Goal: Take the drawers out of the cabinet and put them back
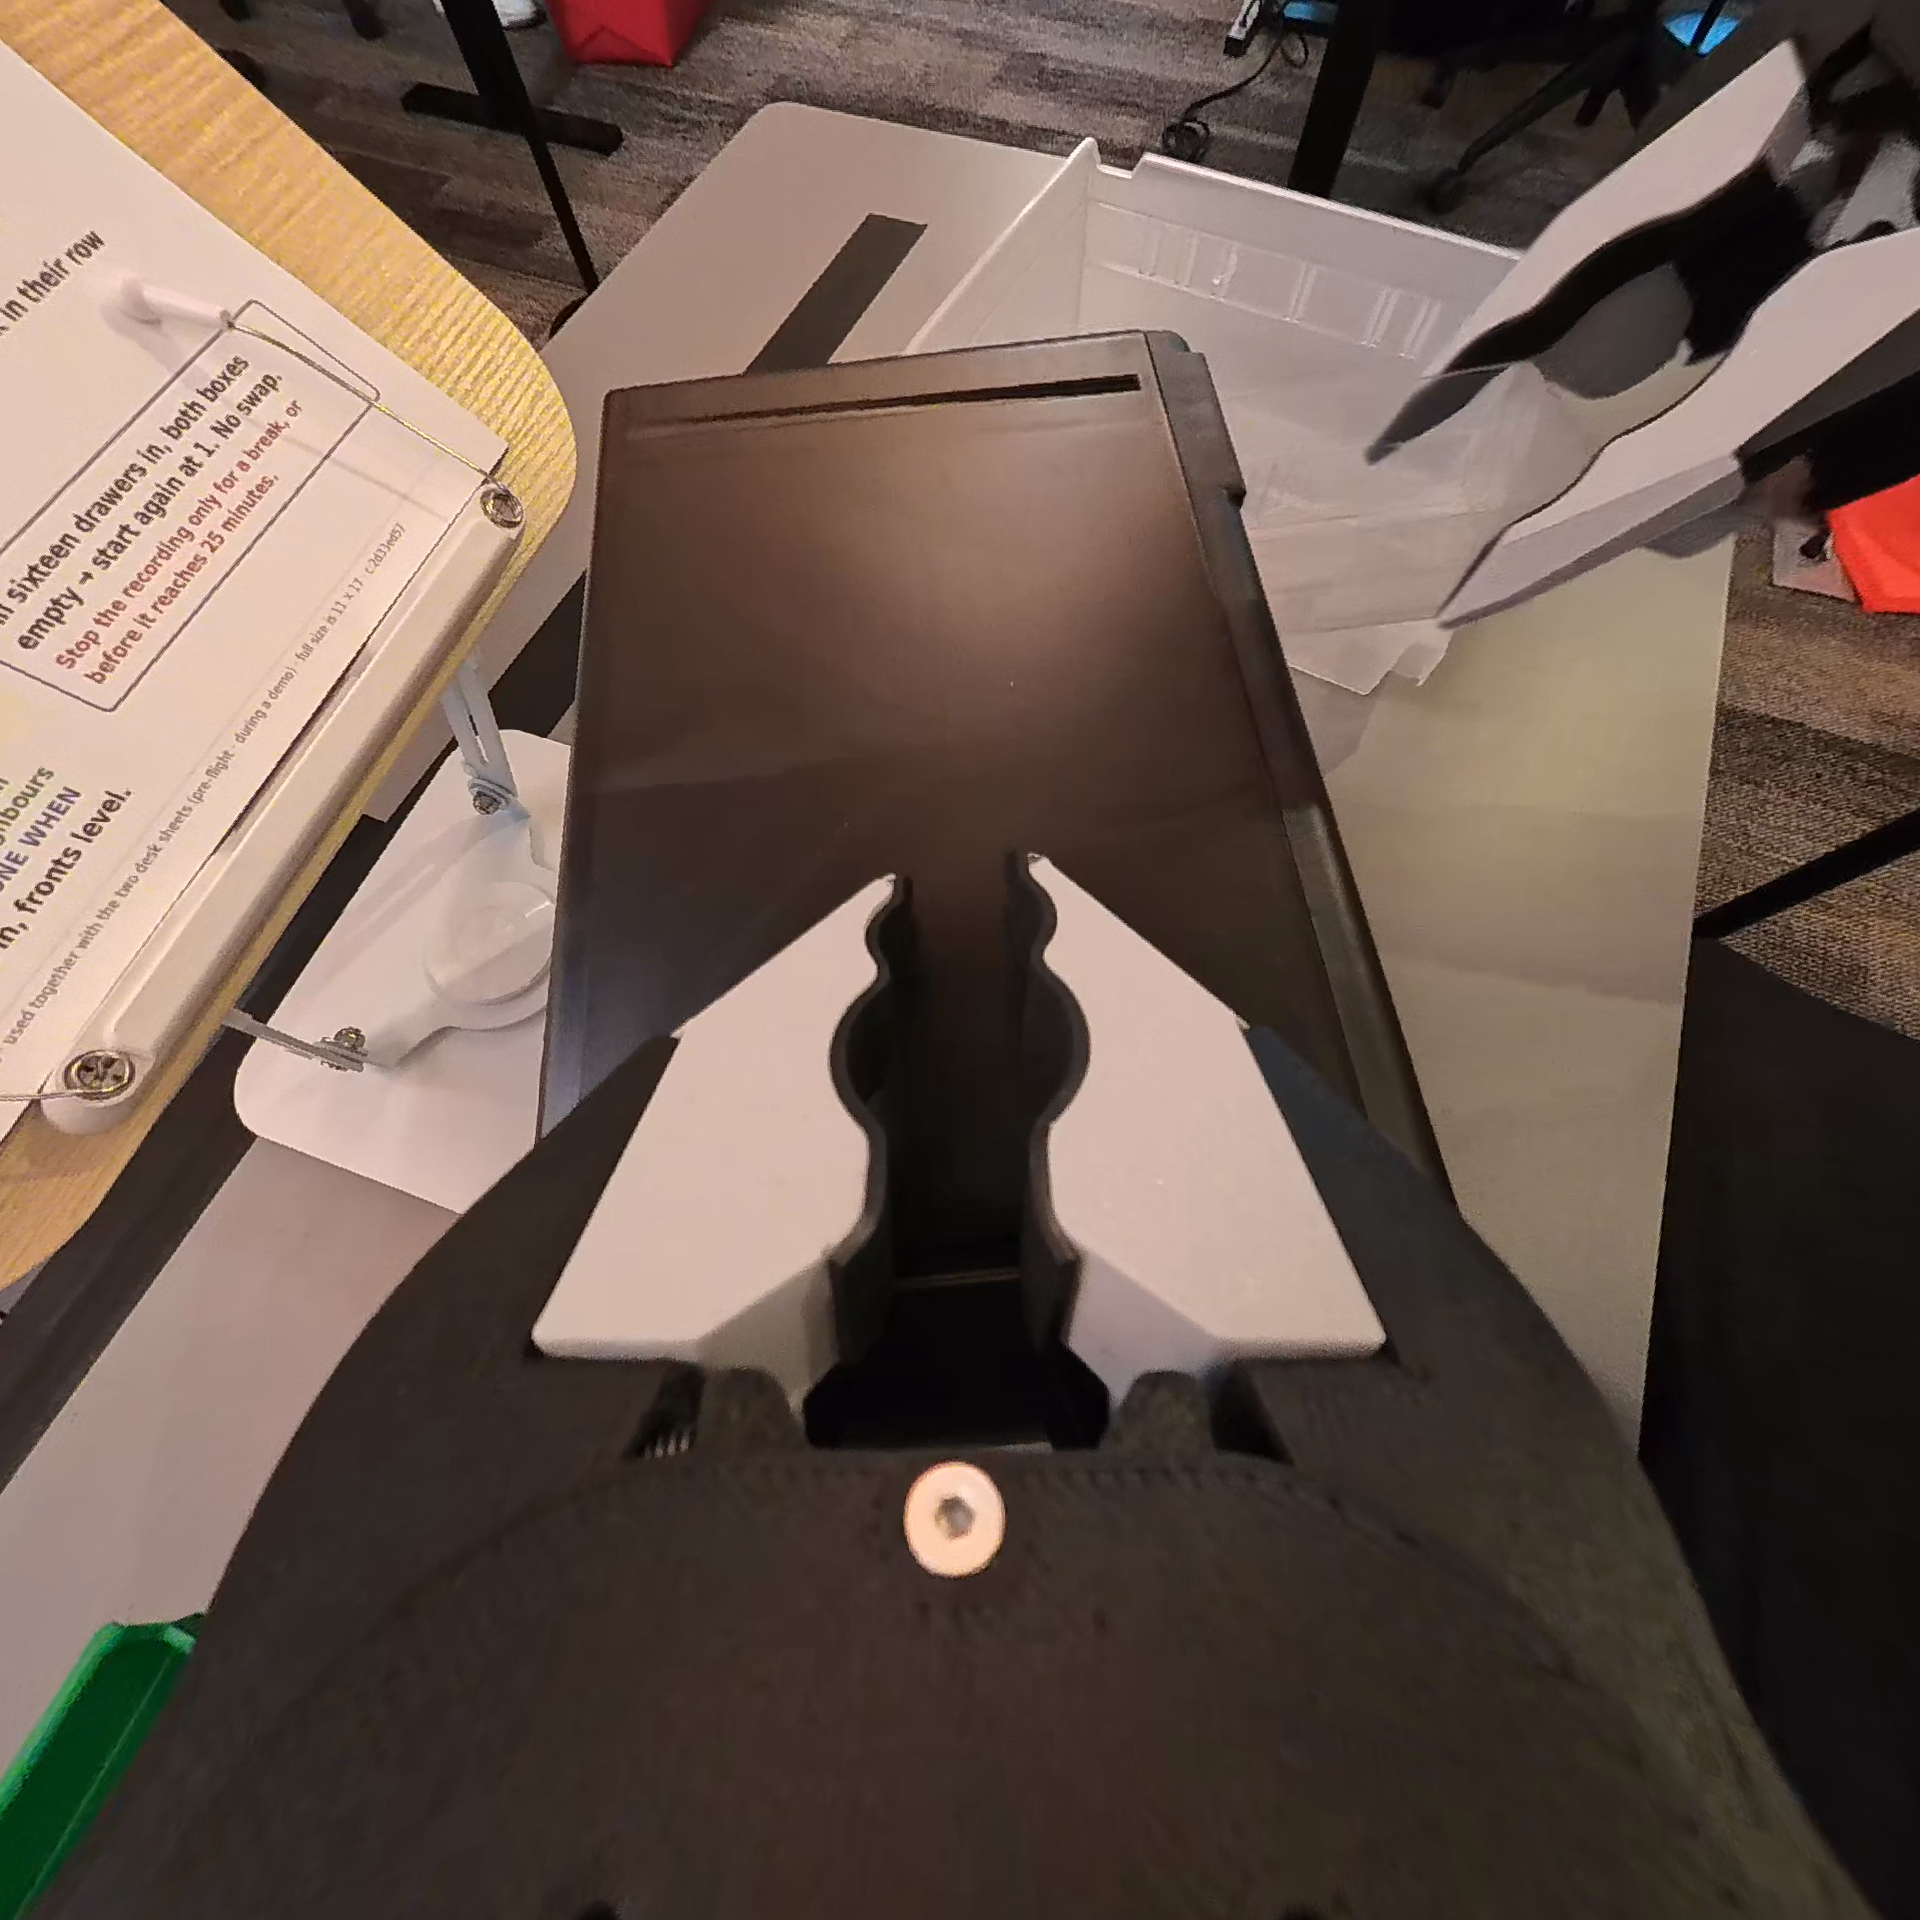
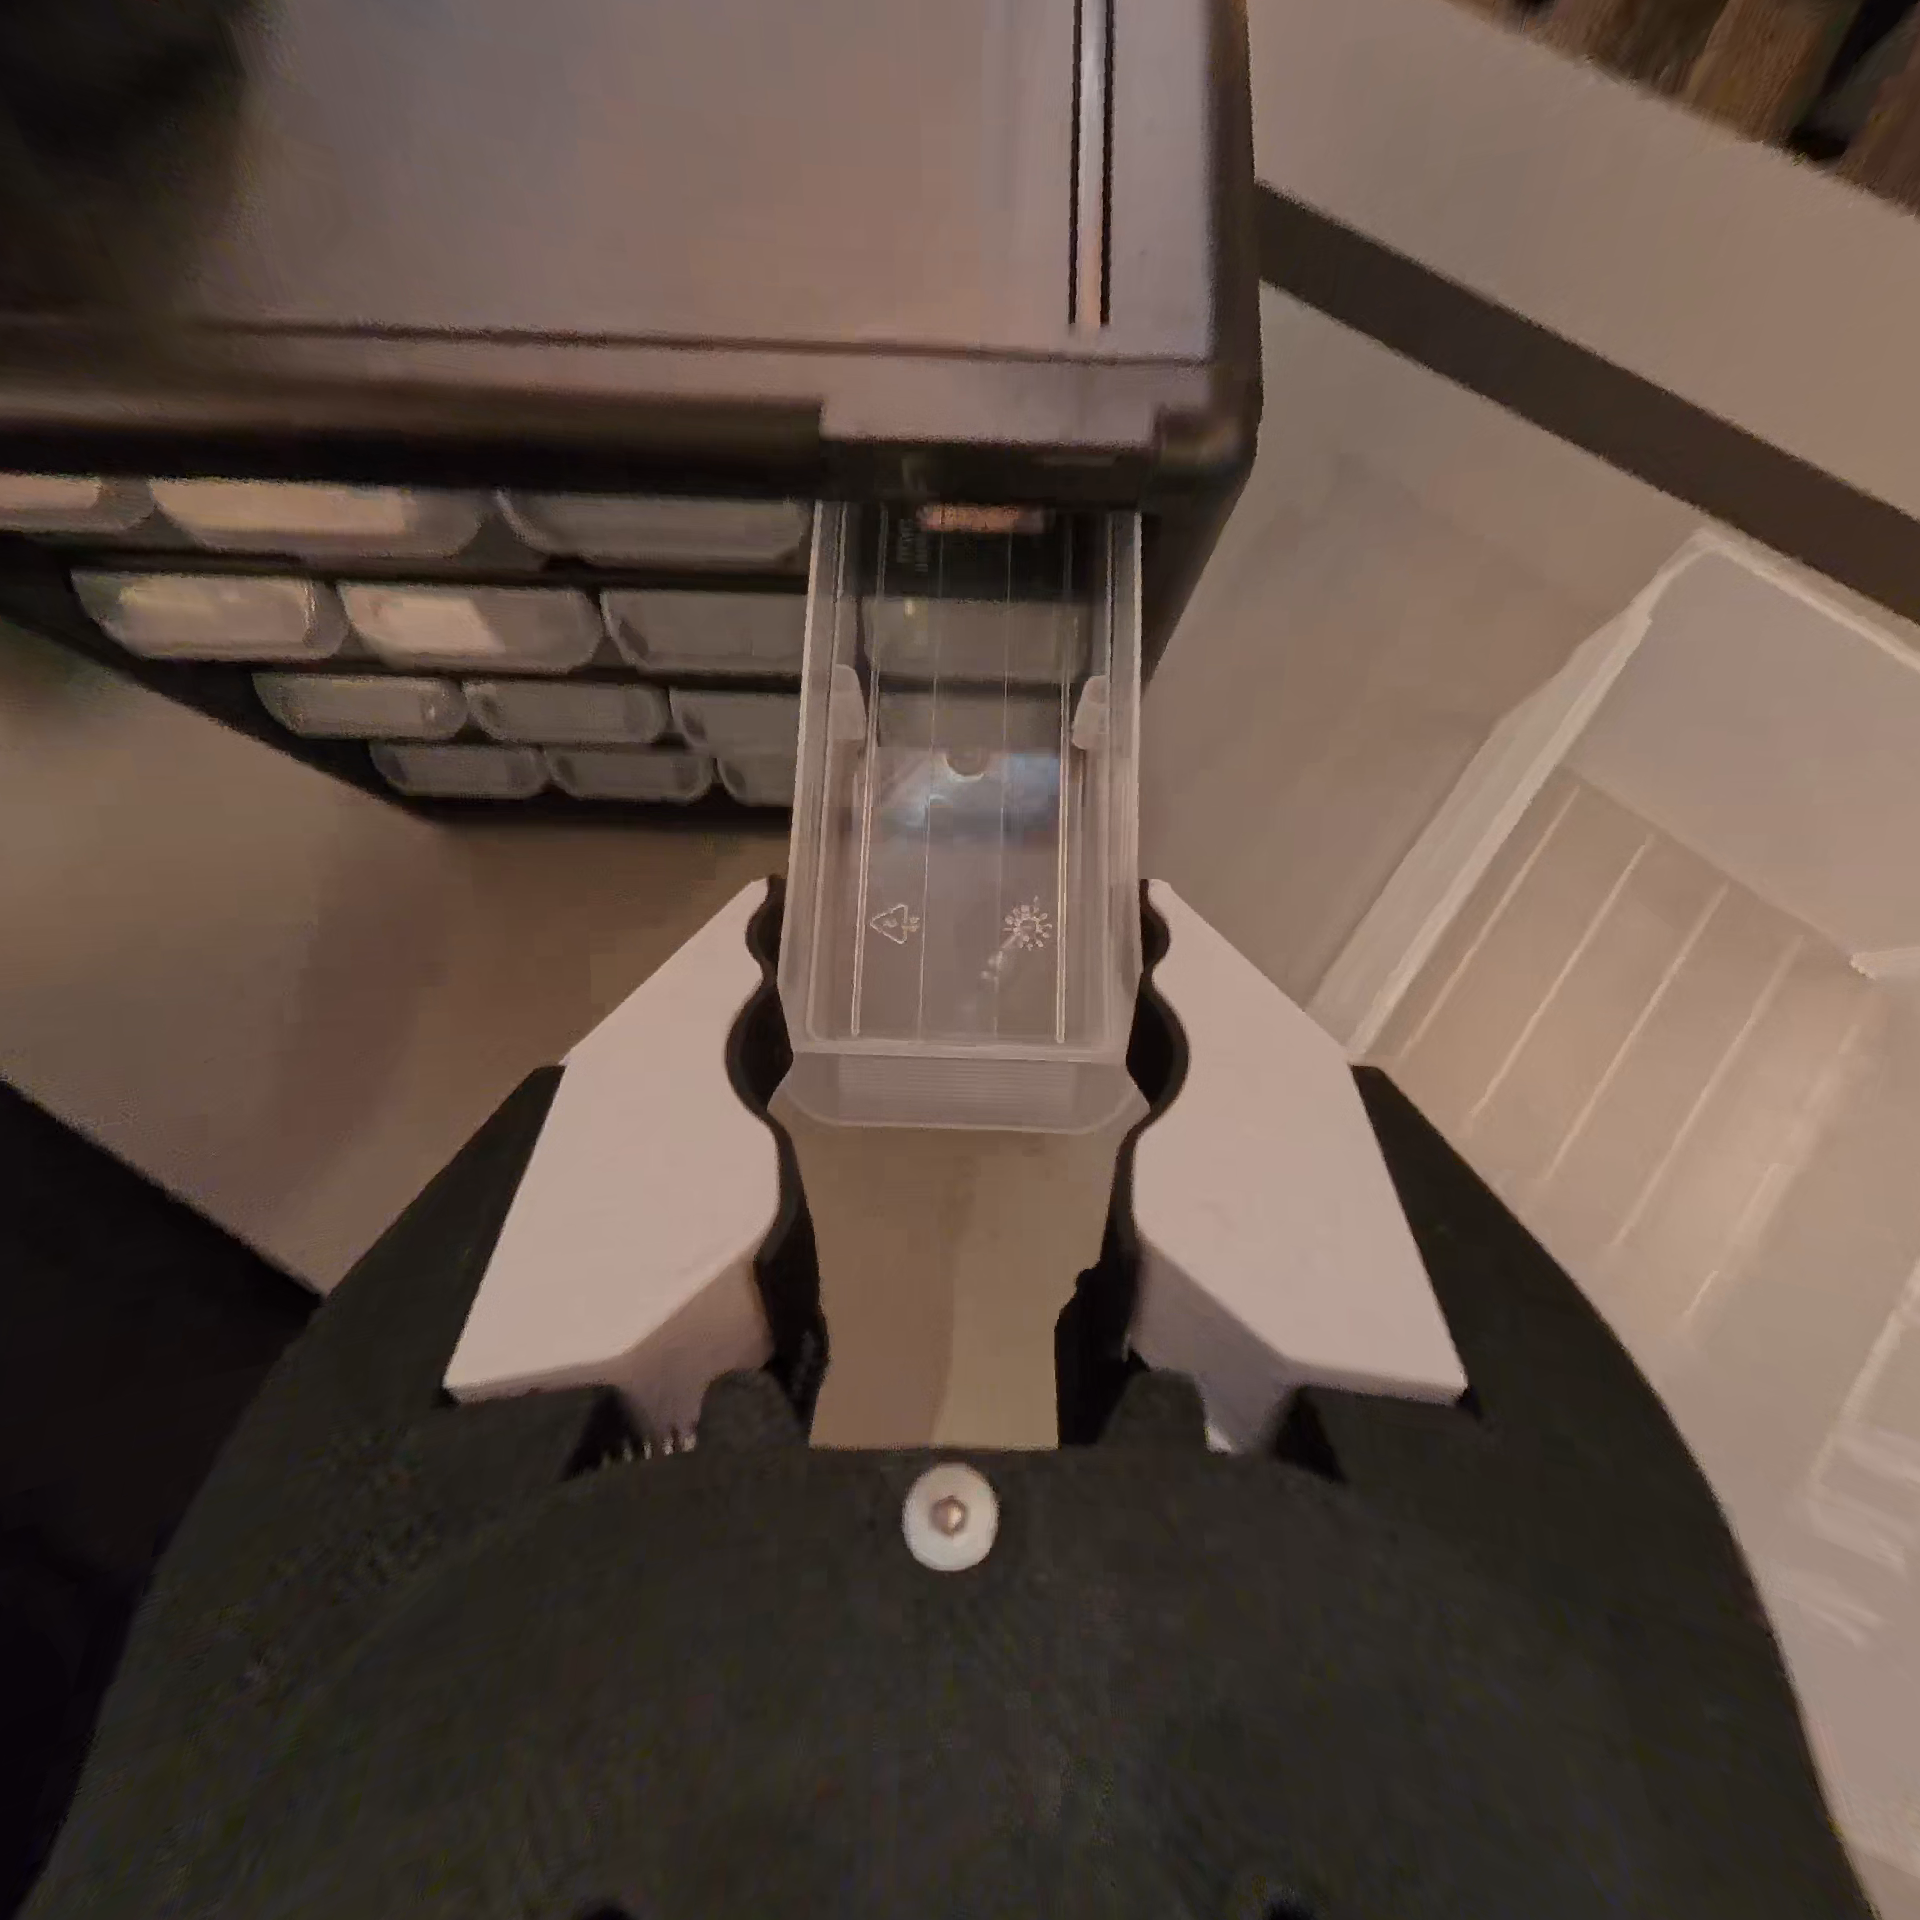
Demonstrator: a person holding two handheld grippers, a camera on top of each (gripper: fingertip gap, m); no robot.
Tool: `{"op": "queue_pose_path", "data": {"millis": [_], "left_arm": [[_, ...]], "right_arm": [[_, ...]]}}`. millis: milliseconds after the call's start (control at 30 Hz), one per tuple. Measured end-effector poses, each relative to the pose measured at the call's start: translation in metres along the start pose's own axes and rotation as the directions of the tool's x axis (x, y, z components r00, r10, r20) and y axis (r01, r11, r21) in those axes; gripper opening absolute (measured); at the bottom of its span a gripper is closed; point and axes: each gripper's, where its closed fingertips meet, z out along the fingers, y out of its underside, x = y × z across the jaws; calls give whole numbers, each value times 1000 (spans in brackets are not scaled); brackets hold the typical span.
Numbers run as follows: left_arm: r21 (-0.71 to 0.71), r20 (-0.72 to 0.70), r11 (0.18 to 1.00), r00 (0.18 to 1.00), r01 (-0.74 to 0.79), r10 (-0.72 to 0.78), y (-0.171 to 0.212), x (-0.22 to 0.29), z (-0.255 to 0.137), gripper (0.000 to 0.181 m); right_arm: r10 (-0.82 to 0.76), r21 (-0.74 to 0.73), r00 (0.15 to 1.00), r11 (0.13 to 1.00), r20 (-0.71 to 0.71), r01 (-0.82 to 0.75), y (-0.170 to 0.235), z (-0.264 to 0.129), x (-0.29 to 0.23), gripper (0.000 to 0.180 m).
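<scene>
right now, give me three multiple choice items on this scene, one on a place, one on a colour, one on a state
1. Where does the part-pulled drawer sit in the cabinet?
A. top row, right end
B. bottom row, left end
C. loose on the table

2. What colour is the cabinet body?
A. green
B. black
C. yellow

3. How does the right gripper stand?
A. open, well clear of everything
B. shut on the drawer
C. shut on a sheet of paper

Answers
1. A: the clear drawer juts from the slot just under the cabinet's top, at its right end, and its rear is inside.
2. B: the top and frame are black in both views.
3. B: both jaws press the drawer's side walls near its front; the left gripper holds nothing, its jaws apart over the cabinet top.
</scene>
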Motion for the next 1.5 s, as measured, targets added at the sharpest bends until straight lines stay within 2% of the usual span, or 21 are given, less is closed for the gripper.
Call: {"op": "queue_pose_path", "data": {"millis": [67,100,133,200,233,333,467,567,633,733,900,1000,1100,1167,1300,1500], "left_arm": [[-3,1,1000,1000,1,-1,0,0,0,18],[-2,2,1000,1000,2,-2,0,0,0,18],[2,2,1000,1000,4,-4,0,0,0,18],[8,4,1000,1000,6,-6,0,0,0,18],[8,5,1000,1000,7,-7,0,0,-1,18],[3,5,1000,1000,6,-6,0,0,0,18],[5,3,1000,1000,5,-5,0,0,0,18],[6,-1,1000,1000,0,0,0,0,-1,17],[4,-1,1000,1000,0,0,0,0,0,17],[2,1,1000,1000,1,-1,0,-1,0,17],[5,0,1000,1000,1,-1,0,-1,-1,17],[8,-5,1000,1000,6,-6,0,0,-1,15],[18,-5,1000,1000,7,-7,-1,-1,-2,15],[16,-5,1000,1000,7,-7,-1,-1,-2,16],[21,-9,1000,1000,-4,4,-1,0,-2,16],[17,-39,1000,999,-26,26,1,1,-5,15]], "right_arm": [[-3,83,1000,997,14,1,-10,14,1,66],[-17,125,999,992,41,12,-16,17,-2,74],[-42,148,996,988,74,31,-20,20,-6,100],[-131,105,980,988,148,117,-15,23,-16,124],[-190,71,969,981,160,180,-9,21,-16,130],[-409,18,902,911,139,411,5,7,-4,119],[-531,-37,838,842,125,538,11,-7,20,102],[-584,9,807,810,89,586,-4,2,30,84],[-546,25,836,838,57,545,-16,12,39,74],[-469,68,883,881,1,468,-38,30,49,83],[-369,86,925,922,-94,376,-56,61,59,82],[-307,112,951,944,-48,310,-55,65,54,78],[-320,143,945,941,66,308,-48,68,36,72],[-335,166,932,935,135,312,-46,69,25,58],[-279,190,941,951,192,243,-47,67,28,37],[-296,125,937,953,185,277,-30,52,20,28]]}}
